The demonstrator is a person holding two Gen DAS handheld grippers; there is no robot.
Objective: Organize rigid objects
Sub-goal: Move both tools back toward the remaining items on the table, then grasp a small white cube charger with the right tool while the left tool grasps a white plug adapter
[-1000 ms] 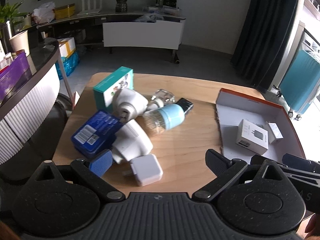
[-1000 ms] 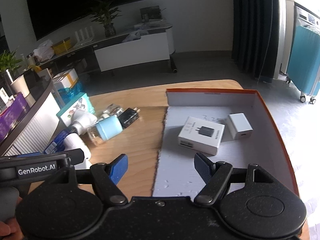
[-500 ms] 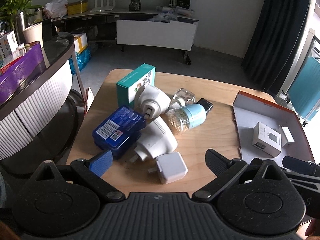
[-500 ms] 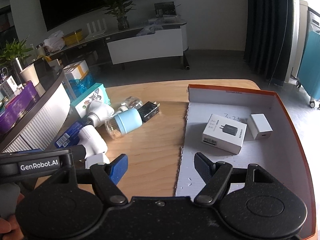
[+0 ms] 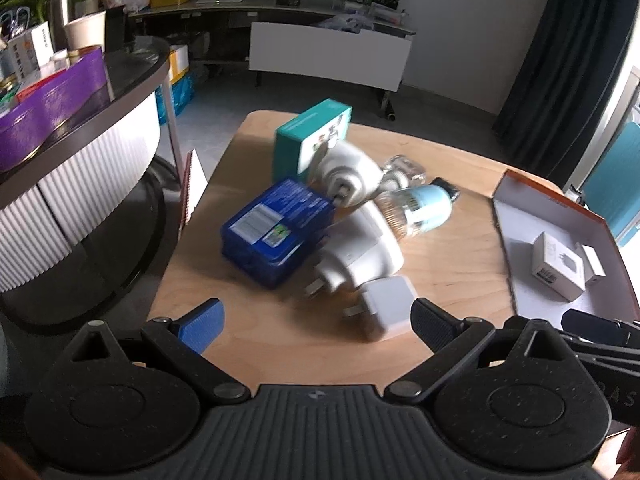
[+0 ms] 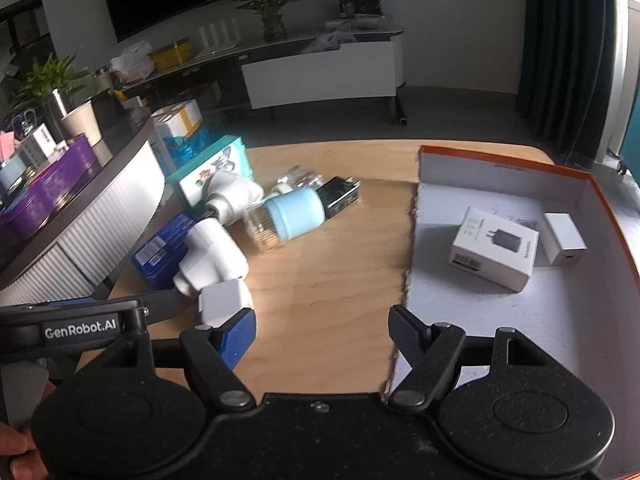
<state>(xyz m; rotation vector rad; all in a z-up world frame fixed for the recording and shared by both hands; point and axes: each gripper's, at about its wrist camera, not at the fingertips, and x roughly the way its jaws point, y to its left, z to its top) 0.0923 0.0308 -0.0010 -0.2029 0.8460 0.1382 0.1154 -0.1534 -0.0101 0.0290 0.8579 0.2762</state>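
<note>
A heap of small items lies on the wooden table point(image 5: 452, 280): a teal box point(image 5: 310, 134), a dark blue box point(image 5: 276, 230), two white plug adapters point(image 5: 360, 256), a light blue bulb point(image 5: 420, 210) and a small white charger point(image 5: 386, 306). My left gripper point(image 5: 316, 322) is open, hovering just in front of the white charger, nothing between its fingers. My right gripper point(image 6: 322, 334) is open over the table's near edge, beside the orange-rimmed box lid point(image 6: 592, 184). That lid holds a white charger box point(image 6: 494, 248) and a white cube charger point(image 6: 564, 238).
A curved white-ribbed counter point(image 5: 68, 168) with a purple box stands to the left of the table. A white low cabinet point(image 5: 328, 56) and dark curtain point(image 5: 572, 60) lie beyond. Bare wood point(image 6: 332, 272) separates the heap from the lid.
Both grippers have shifted, so the heap and the lid now sit further right in both views. The white charger now lies closer to the left fingers. Both stay open.
</note>
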